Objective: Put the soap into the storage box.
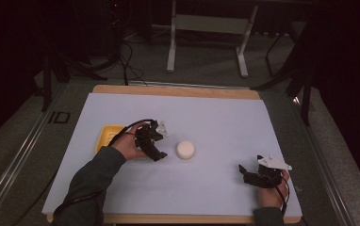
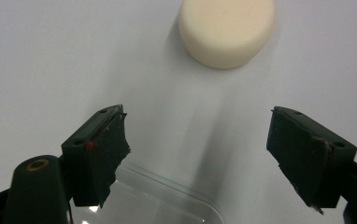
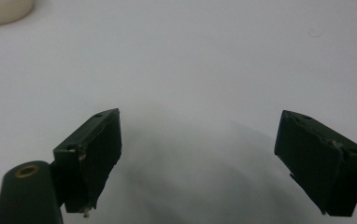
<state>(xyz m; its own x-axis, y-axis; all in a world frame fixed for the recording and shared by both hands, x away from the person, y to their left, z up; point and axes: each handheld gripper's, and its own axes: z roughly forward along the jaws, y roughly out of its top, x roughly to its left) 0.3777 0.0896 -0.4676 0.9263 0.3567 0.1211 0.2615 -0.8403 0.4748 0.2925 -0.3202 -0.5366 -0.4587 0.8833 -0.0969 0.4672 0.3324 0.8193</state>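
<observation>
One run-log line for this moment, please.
left gripper: open, empty, over clear lid | white puck: free on sheet | right gripper: open, empty

Right gripper (image 3: pixel 197 140) jaws wide apart, nothing between, over pale sheet (image 3: pixel 204 70); cream puck (image 3: pixel 1 10) far beyond left jaw, at frame corner.

Your cream puck (image 2: pixel 227 29) looks matt, smooth, foam-like. The white sheet (image 1: pixel 216 117) is matt paper over a wooden board (image 1: pixel 121 89). The clear container (image 2: pixel 167 200) is glossy plastic; the yellow tray (image 1: pixel 106 135) is plastic too. Your left gripper (image 2: pixel 197 149) has matt black, chipped pads.
</observation>
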